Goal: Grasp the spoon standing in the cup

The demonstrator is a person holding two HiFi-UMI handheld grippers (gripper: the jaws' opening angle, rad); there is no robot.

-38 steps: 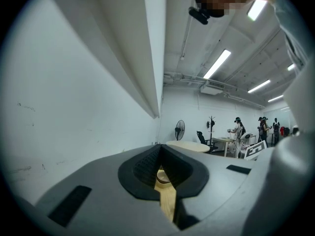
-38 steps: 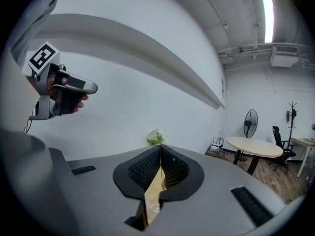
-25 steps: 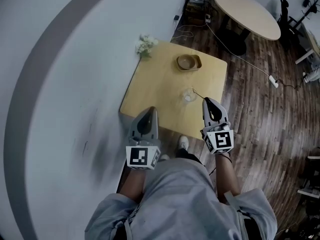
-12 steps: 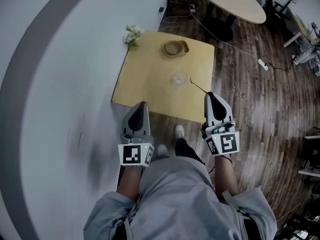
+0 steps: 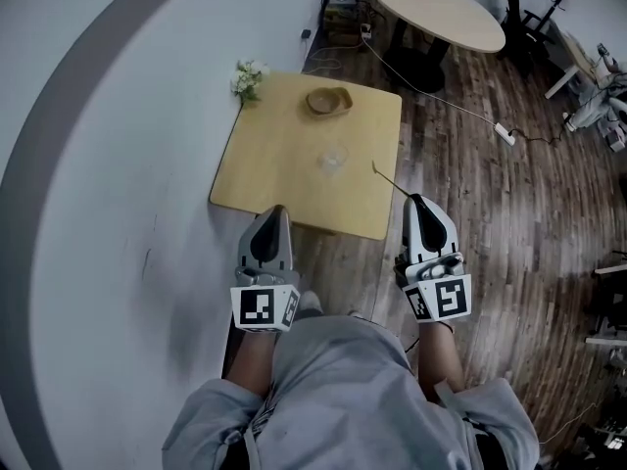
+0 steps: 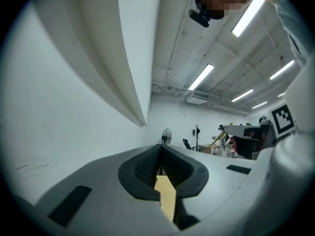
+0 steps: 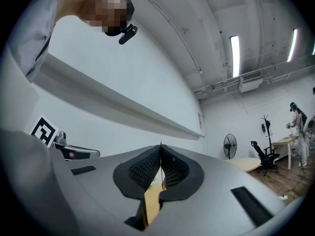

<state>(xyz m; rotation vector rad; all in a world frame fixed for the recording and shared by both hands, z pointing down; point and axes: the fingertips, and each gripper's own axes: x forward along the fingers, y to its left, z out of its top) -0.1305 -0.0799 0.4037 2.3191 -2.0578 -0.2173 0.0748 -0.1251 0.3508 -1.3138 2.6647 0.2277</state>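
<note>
The right gripper [image 5: 414, 200] is clamped on the thin spoon [image 5: 388, 175], which sticks out toward about ten o'clock, apart from the glass cup [image 5: 333, 159]. The left gripper [image 5: 272, 210] has its jaws together, empty.

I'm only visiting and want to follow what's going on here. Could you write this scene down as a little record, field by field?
Setting: a person stands at a small wooden table
Left gripper: jaws together, nothing between them, short of the table's near edge
Right gripper: jaws closed on a thin spoon
Spoon: out of the cup, sticking out ahead of the right gripper near the table's right edge
Cup: clear, mid-table, no spoon in it
Bowl: at the far side of the table
Flowers: at the far left corner
</note>
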